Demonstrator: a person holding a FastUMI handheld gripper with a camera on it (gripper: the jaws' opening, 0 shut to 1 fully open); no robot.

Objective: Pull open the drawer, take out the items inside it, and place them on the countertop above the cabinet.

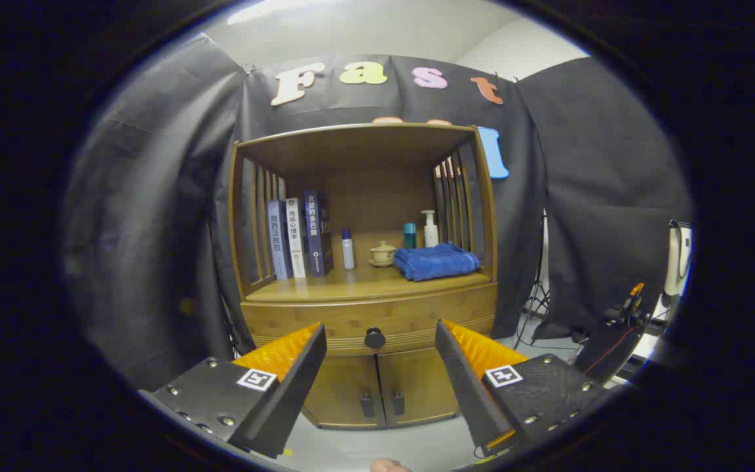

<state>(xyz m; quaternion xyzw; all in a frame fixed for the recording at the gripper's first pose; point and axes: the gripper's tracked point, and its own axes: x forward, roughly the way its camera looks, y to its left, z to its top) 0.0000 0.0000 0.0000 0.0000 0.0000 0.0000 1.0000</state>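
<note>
A wooden cabinet [364, 275] holds books [299, 236], bottles and a blue towel [435, 261] above its closed drawer [371, 318]; the gripper [377, 341] gapes wide, empty, short of the knob [374, 338].

Recording booth: black cloth walls [154, 216], wooden cabinet [364, 275], light stand [538, 288].

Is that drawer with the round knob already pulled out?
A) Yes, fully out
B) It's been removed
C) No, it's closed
C: the drawer sits flush with the cabinet front, its knob beyond the open gripper, whose fingers touch nothing.
</note>
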